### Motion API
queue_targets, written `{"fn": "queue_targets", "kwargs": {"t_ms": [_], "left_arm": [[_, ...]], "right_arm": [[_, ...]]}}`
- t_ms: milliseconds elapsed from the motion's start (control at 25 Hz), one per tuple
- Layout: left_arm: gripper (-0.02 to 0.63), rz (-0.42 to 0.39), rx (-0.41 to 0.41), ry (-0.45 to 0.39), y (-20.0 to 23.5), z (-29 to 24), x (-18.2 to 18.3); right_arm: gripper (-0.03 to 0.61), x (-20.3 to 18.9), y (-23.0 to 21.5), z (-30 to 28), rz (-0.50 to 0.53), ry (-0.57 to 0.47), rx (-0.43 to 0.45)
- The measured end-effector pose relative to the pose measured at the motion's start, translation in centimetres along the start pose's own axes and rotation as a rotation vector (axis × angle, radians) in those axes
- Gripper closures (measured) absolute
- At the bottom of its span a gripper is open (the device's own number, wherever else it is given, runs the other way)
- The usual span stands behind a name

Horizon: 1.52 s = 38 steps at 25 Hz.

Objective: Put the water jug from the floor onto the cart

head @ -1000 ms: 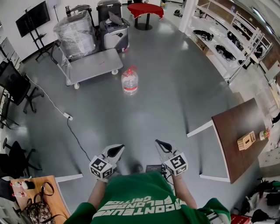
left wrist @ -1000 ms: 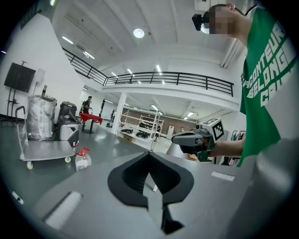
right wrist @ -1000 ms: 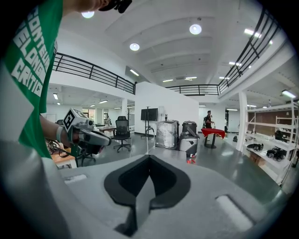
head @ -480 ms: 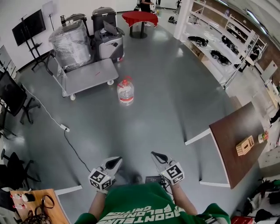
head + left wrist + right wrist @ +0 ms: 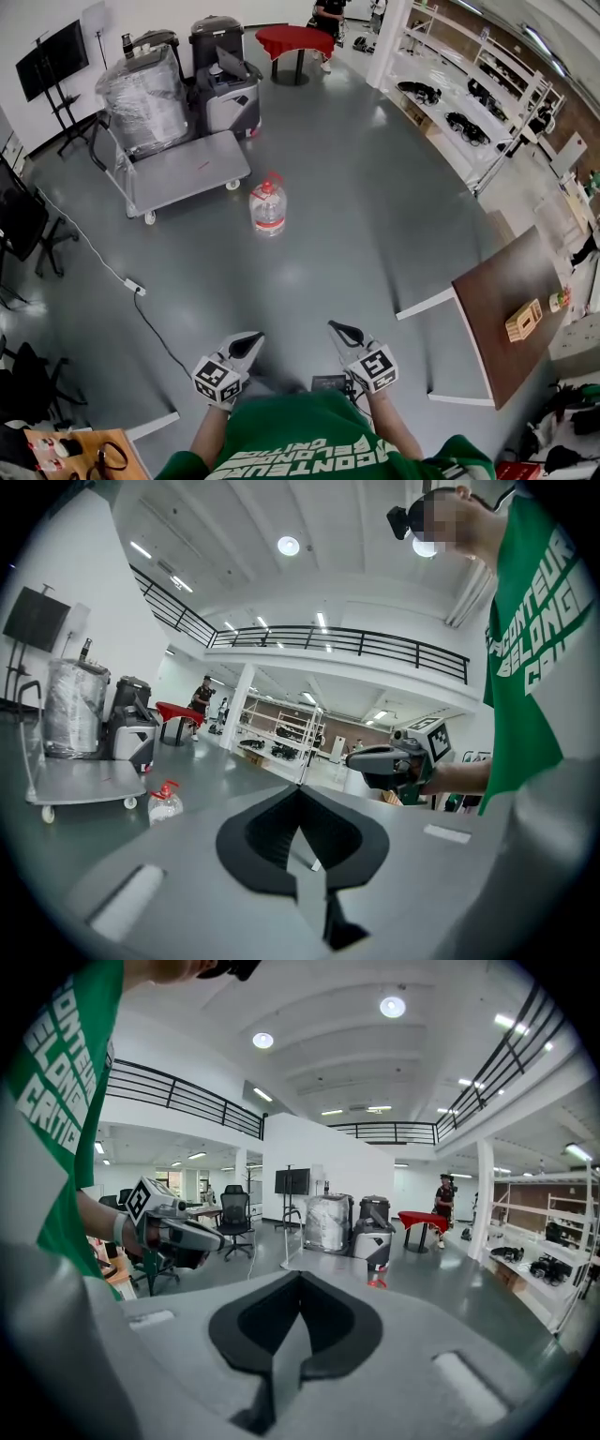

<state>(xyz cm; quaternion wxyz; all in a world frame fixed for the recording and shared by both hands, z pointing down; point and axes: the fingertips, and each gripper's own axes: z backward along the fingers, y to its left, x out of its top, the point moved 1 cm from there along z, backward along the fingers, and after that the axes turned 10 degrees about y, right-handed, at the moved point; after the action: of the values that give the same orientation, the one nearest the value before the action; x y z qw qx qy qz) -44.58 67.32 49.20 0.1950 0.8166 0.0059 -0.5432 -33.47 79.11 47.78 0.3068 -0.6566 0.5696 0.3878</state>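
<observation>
My left gripper (image 5: pixel 247 345) and right gripper (image 5: pixel 342 331) are held out low in front of me, side by side and apart. Each one's jaws are pressed fully together with nothing between them, as both gripper views show (image 5: pixel 299 803) (image 5: pixel 298 1283). Each carries a cube with black-and-white square markers, and each shows in the other's view (image 5: pixel 389 759) (image 5: pixel 173 1232). The clear plastic water jug (image 5: pixel 268 206), with a red cap, a red handle and a red band round its body, stands upright on the grey floor (image 5: pixel 375 216), well ahead of both grippers. Any print on the band is too small to read. From the left gripper view the jug (image 5: pixel 165 801) sits just beside the grey flat platform cart (image 5: pixel 80 778). From the right gripper view only its red top (image 5: pixel 377 1282) shows over the gripper body. The cart (image 5: pixel 183 167) is near the jug but does not touch it. Its deck is bare toward the jug, and a bundle wrapped in clear film (image 5: pixel 141 89) stands at its handle end. My green shirt (image 5: pixel 300 445) has white capitals, of which I can read "ONTEUR" and "BELONG". The line under them starts "CRITI" and then runs out of sight. A brown tabletop (image 5: pixel 487 281) at the right carries a small wooden block (image 5: pixel 523 321).
</observation>
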Motion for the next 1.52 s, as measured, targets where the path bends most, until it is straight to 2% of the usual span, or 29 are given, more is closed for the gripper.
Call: {"fn": "queue_targets", "kwargs": {"t_ms": [600, 920, 1520], "left_arm": [[0.606, 0.007, 0.012, -0.044, 9.4, 2.3, 3.0], [0.606, 0.02, 0.008, -0.042, 12.7, 4.2, 3.2], [0.606, 0.041, 0.021, -0.032, 14.7, 5.7, 3.2]], "right_arm": [[0.588, 6.2, 0.8, -8.8, 0.071, 0.025, 0.018], [0.588, 9.1, 4.1, -13.2, 0.126, 0.04, 0.076], [0.588, 8.9, 4.6, -15.1, 0.106, 0.072, 0.095]]}}
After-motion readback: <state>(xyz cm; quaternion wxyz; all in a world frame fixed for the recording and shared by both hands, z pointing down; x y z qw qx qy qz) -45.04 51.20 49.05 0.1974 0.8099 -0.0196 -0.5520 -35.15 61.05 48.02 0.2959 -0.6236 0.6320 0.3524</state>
